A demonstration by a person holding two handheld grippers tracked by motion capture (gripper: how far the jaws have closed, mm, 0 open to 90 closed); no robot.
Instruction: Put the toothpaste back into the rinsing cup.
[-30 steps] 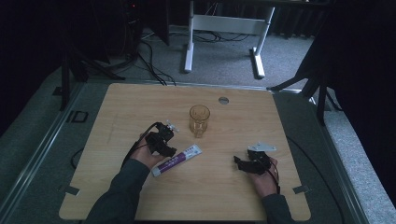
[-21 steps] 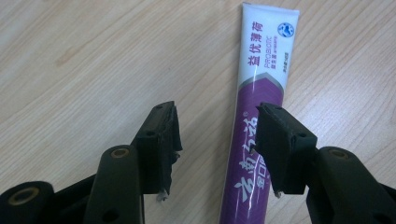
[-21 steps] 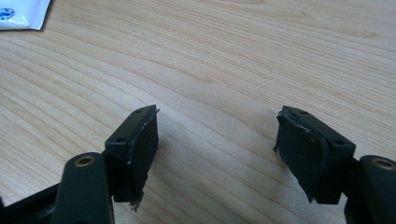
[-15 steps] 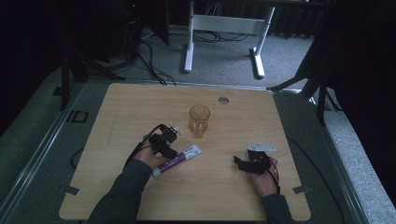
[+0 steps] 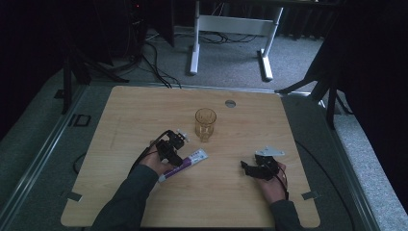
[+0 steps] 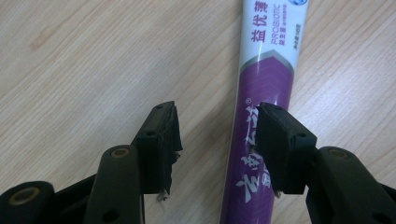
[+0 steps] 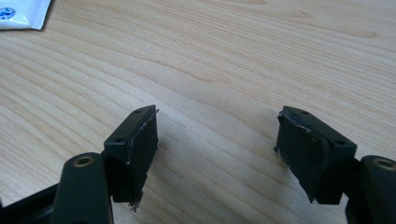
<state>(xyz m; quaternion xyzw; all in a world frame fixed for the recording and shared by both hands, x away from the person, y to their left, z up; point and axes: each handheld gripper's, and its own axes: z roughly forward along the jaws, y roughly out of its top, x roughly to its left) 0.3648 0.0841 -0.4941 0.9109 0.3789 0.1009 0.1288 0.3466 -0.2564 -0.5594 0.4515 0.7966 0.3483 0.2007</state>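
A purple and white toothpaste tube (image 5: 187, 161) lies flat on the wooden table (image 5: 139, 110), just in front of an empty amber glass (image 5: 205, 124) that stands upright. My left gripper (image 5: 174, 159) hovers over the tube's purple end with its jaws open. In the left gripper view the tube (image 6: 268, 60) runs under the right-hand pad (image 6: 280, 140), and the left gripper (image 6: 217, 121) has bare wood under the rest of its gap. My right gripper (image 5: 245, 168) rests low at the front right, open and empty. In the right gripper view the right gripper (image 7: 217, 126) stands over bare wood.
A round grey grommet (image 5: 230, 103) sits in the table near its far edge. The tube's white end (image 7: 21, 14) shows at the top left of the right gripper view. White desk legs (image 5: 195, 43) and cables lie on the floor beyond the table.
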